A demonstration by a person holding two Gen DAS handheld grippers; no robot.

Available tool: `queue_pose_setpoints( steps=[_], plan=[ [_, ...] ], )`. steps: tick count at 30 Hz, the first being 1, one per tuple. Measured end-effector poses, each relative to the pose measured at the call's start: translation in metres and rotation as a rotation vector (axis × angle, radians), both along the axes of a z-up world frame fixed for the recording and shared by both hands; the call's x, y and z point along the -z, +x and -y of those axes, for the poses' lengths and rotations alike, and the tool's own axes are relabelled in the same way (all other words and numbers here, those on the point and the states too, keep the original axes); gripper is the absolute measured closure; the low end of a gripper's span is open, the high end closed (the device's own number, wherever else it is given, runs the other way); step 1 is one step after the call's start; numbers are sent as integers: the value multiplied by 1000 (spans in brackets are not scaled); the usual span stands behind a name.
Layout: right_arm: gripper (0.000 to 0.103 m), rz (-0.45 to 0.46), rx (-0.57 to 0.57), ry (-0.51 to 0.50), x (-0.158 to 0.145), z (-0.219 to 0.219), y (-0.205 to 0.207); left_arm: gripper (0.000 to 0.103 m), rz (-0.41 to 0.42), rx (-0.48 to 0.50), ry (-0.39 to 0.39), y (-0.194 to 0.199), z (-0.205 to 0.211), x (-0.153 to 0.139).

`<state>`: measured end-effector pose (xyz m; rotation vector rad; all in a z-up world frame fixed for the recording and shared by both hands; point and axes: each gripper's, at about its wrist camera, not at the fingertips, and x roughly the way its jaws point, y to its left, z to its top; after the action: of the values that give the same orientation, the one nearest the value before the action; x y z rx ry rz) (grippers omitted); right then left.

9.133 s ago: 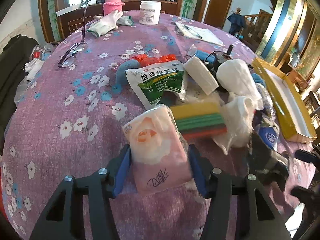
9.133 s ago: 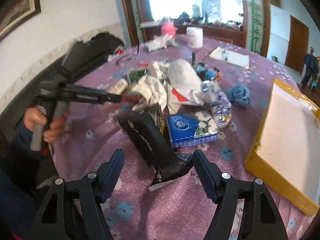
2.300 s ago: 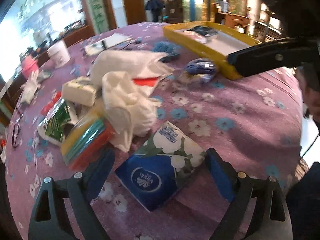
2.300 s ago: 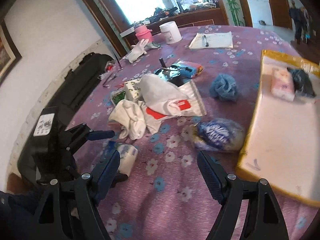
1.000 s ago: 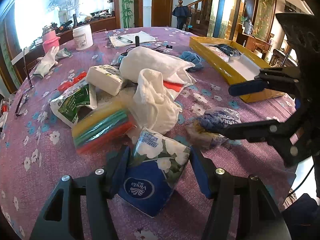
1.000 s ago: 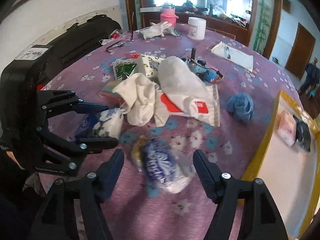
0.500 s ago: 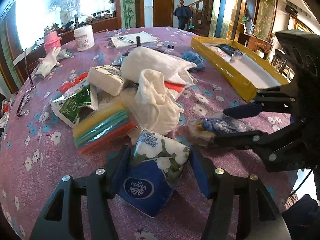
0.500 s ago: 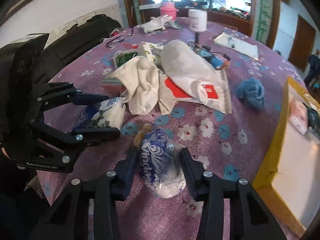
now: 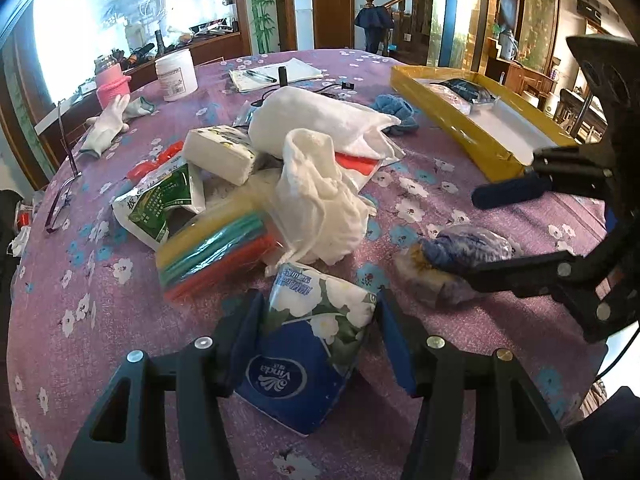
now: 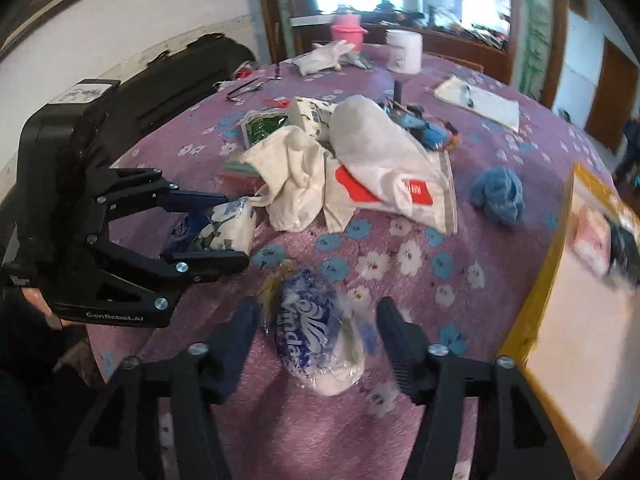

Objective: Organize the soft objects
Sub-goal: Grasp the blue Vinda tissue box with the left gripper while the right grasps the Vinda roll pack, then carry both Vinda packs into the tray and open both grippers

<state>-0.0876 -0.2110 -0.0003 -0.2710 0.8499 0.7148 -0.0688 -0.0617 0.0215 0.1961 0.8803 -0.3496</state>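
Observation:
My left gripper (image 9: 318,322) is shut on a blue and white Vinda tissue pack (image 9: 308,356), held just above the purple flowered tablecloth; the pack also shows in the right wrist view (image 10: 218,230). My right gripper (image 10: 316,332) stands around a clear bag with a blue Vinda print (image 10: 316,332), fingers close on both sides with a gap on the right. The bag also shows in the left wrist view (image 9: 460,260). A yellow tray (image 9: 452,120) at the right holds a pink pack (image 10: 592,240) and a dark item.
A pile in the table's middle: white cloths (image 9: 320,204), a bagged white towel (image 10: 384,156), coloured sponges (image 9: 216,248), a green sachet (image 9: 160,200), a white tissue block (image 9: 220,154). A blue scrunchy ball (image 10: 498,194), glasses, gloves, a white jar and notepad lie farther back.
My right gripper has come down around the clear Vinda bag and narrowed on it. My left gripper has held the tissue pack still over the last second.

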Motion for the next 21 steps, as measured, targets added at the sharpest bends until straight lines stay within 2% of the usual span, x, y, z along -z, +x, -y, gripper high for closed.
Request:
queue_pose_setpoints(
  steps=[2,6,7,9,14,18,21],
  plan=[
    [29,-55,-40,15,5,0,8,46,-4,0,-5,1,-1,0],
    [29,-108,-58,31,18,-4,14,46,-4,1,-3,1,-1,0],
    [31,-103,-68,28,21,-6,10,46,-3,1,1,1,0,1],
    [48,-39,-47,-40,23,-13,1,46,3,1,8,0,1,1],
    [52,35,39,-38,10,-9,-9,49,28,-14,-1,-2,1,-2],
    [52,79,95,52,-15,7,-12,51,33,-30,-75,-5,-4,-9],
    [52,89,136,95,-24,14,-10,52,59,-32,-107,-8,1,-17]
  ],
)
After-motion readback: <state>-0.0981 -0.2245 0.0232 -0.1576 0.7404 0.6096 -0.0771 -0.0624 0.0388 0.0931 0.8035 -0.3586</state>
